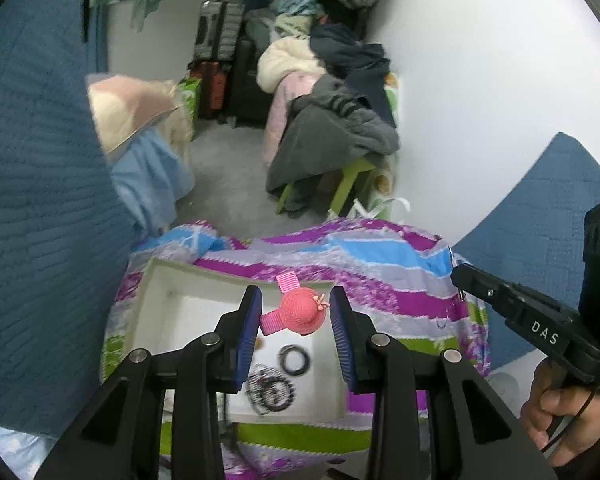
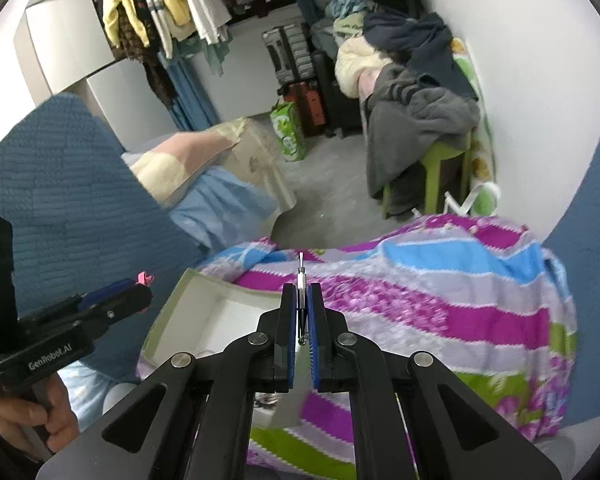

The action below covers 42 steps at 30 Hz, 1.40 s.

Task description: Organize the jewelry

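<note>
Jewelry sits in both tongs above a white box (image 1: 156, 304) on a striped cloth (image 1: 380, 272): the left gripper (image 1: 296, 308) pinches a pink hat-shaped hair clip (image 1: 300, 308); the right gripper (image 2: 300, 304), pressed together, pinches a thin silver piece (image 2: 301, 280).

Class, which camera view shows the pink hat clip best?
The left wrist view. There the pink hat clip sits in full between the left gripper's pads, above the white box, hat and ribbon both clear. The right wrist view shows only a small pink tip poking past that gripper's fingers.
</note>
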Each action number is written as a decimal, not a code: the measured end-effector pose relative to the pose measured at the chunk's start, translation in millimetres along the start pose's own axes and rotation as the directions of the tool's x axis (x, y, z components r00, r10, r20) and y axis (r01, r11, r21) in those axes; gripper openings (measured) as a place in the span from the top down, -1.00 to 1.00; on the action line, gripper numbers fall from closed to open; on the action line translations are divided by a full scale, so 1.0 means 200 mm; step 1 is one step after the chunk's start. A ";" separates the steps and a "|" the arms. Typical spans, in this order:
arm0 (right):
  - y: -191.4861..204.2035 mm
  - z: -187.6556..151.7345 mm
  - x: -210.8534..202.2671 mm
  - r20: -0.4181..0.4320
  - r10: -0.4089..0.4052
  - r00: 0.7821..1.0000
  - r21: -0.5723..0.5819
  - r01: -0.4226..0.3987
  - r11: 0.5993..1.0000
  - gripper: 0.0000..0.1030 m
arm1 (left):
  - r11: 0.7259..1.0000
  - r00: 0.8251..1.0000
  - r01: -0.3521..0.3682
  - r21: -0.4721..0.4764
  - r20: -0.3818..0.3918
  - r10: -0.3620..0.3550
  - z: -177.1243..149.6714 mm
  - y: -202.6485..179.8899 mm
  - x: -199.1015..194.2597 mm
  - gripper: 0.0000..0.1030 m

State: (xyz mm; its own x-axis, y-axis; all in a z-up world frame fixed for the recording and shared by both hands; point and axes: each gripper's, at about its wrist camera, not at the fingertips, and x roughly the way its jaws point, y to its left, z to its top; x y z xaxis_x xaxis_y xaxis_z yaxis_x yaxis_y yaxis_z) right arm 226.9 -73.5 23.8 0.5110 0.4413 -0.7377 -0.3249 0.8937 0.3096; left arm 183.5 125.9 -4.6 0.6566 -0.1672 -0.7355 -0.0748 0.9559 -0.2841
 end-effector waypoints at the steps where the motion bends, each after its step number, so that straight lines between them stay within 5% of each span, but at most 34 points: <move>1: 0.03 -0.01 0.04 -0.011 0.007 1.000 -0.001 -0.007 1.000 0.93 | 1.000 1.000 -0.003 -0.005 -0.009 0.003 -0.01 0.04 0.02 0.32; 13: 0.16 -0.18 0.48 -0.179 0.015 0.984 -0.019 -0.019 1.000 0.92 | 0.998 0.990 -0.038 -0.058 -0.138 0.030 -0.13 0.37 0.33 0.32; 27: 0.13 -0.34 0.76 -0.327 0.001 0.945 -0.004 -0.003 1.000 0.91 | 0.995 0.959 -0.045 -0.087 -0.283 0.019 -0.24 0.45 0.60 0.30; 29: 0.13 -0.34 0.76 -0.333 -0.002 0.943 -0.003 0.001 1.000 0.76 | 0.996 0.957 -0.038 -0.079 -0.291 0.014 -0.23 0.43 0.59 0.25; 32: 0.13 -0.33 0.72 -0.325 0.003 0.946 -0.006 -0.006 1.000 0.52 | 0.994 0.963 -0.048 -0.094 -0.269 0.021 -0.21 0.42 0.54 -0.18; 37: 0.14 -0.26 0.60 -0.287 -0.002 0.958 -0.014 -0.002 1.000 0.45 | 0.995 0.981 -0.041 -0.095 -0.192 0.022 -0.13 0.37 0.38 -0.34; 42: 0.17 -0.13 0.37 -0.166 -0.004 0.986 -0.035 -0.002 0.999 -0.07 | 0.996 0.989 -0.082 -0.033 -0.123 0.078 -0.04 0.28 0.14 -0.44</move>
State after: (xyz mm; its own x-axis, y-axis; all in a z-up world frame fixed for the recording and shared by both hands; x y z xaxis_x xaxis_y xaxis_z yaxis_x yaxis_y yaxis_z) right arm 232.5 -13.3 -36.7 0.3729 0.4180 -0.8284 -0.3532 0.8895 0.2899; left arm 192.2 172.7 -46.4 0.5516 -0.1210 -0.8253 -0.1528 0.9580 -0.2426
